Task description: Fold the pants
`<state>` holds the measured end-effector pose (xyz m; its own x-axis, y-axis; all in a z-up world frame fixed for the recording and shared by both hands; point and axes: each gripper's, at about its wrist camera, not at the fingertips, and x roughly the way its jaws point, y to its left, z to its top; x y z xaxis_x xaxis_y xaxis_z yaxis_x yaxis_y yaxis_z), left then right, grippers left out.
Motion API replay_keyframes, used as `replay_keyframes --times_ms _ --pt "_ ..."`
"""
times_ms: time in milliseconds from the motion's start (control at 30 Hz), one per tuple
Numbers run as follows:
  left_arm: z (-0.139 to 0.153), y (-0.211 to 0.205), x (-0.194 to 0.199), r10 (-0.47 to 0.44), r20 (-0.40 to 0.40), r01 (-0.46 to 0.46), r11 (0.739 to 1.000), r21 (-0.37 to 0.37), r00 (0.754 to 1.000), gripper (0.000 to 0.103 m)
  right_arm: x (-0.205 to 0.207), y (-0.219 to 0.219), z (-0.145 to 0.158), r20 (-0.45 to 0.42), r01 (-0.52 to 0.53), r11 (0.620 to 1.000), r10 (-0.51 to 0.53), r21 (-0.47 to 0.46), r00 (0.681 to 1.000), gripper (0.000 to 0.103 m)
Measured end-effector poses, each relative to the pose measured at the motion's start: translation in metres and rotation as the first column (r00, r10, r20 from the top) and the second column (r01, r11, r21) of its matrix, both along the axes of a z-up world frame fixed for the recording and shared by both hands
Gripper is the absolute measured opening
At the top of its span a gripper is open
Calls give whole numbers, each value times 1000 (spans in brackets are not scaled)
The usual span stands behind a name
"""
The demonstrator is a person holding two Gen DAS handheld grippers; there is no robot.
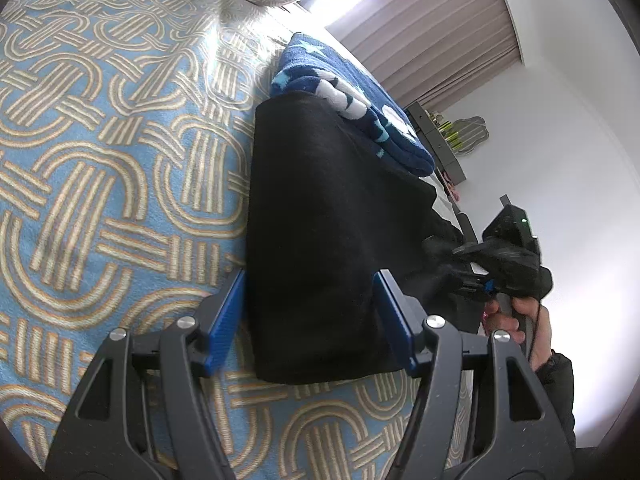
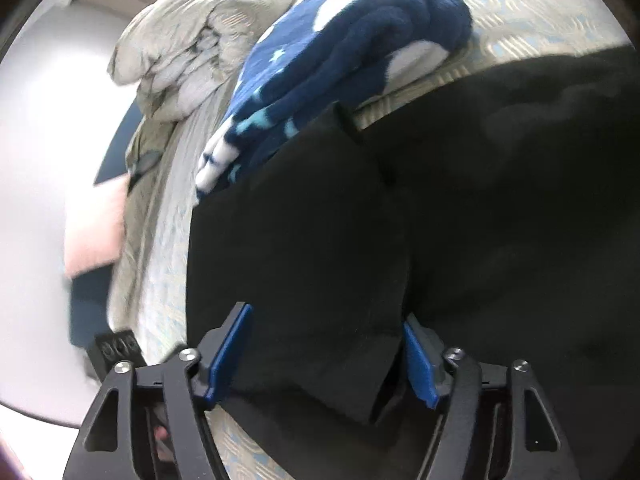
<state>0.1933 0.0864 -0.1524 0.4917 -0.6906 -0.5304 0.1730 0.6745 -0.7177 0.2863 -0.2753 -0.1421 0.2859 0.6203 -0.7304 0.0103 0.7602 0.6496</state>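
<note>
The black pants (image 1: 320, 240) lie folded into a long strip on the bed's blue knot-patterned cover (image 1: 100, 160), their far end up against a crumpled navy star blanket (image 1: 344, 96). The left gripper (image 1: 310, 320) hangs over the near end with its jaws spread wide to either side of the cloth, gripping nothing. The right gripper (image 2: 326, 350) also stands released, its blue pads (image 2: 230, 354) straddling a fold of the pants.

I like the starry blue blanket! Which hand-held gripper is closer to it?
Probably right. The right hand-held gripper sits open at the black pants' side nearer the blue blanket; the left hand-held gripper straddles their far end.
</note>
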Motion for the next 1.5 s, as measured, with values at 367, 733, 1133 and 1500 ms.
replay_keyframes --times_ms 367,733,1133,1500 --pt "5 -3 2 -1 -14 1 1000 16 1000 65 -19 -28 13 62 85 996 -87 27 994 7" --pt "56 -43 11 -44 69 27 973 229 997 70 -31 -54 3 79 113 993 -111 -24 991 8" --pt "15 -86 31 -33 84 -15 852 523 996 76 -83 -45 67 381 213 915 -71 -344 922 12" --pt "12 -87 32 -29 80 -17 855 518 996 78 -79 60 10 327 72 847 124 -526 937 3"
